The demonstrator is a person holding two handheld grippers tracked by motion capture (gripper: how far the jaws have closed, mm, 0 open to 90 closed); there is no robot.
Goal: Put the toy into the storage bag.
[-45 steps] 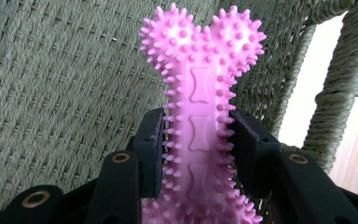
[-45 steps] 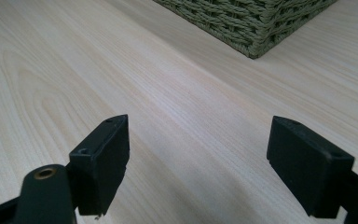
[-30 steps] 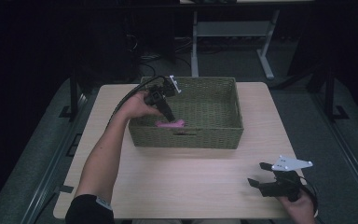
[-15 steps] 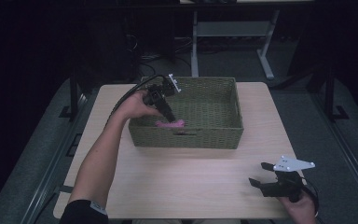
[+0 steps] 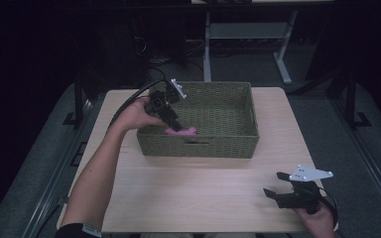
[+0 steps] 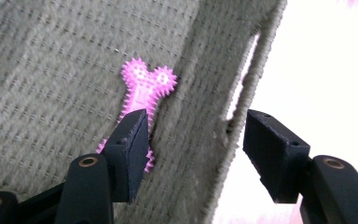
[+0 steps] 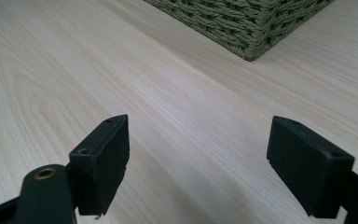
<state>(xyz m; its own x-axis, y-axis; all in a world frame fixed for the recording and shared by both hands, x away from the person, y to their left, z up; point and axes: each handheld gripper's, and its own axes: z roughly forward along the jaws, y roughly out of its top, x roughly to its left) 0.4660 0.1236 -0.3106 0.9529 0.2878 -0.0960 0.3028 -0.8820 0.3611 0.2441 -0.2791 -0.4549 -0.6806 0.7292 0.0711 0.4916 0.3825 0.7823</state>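
Right now, high view: left gripper [image 5: 177, 127] sits over the near-left corner of the basket [image 5: 248, 106], centre-left of frame, pointing down into it. Pink toy [image 5: 181, 132] lies on the basket floor just under the jaw tips, close to the near wall, w/ the wall's handle slot just below it in frame. Left forearm runs up from bottom left; cable loops off behind the hand toward upper left.

Left gripper view: toy [image 6: 145, 91] is a spiky bone shape, mid-frame, flat on the woven floor, right beside the basket wall. Jaws have just been opening – now apart, released, nothing pinched. Left jaw's pad overlaps the toy's lower end in the pic; can't tell if it's touching. Right jaw sits past the wall, over the bright blown-out area at right. So the jaws straddle the wall, toy by the left one.

Right gripper [image 5: 277, 186], lower right of high view, held low over the table [image 5: 203, 188], well apart from the basket, grey plate on top. Right gripper view: jaws [image 7: 198, 163] wide, empty, just bare wood between them; a basket corner [image 7: 251, 28] at top right of frame
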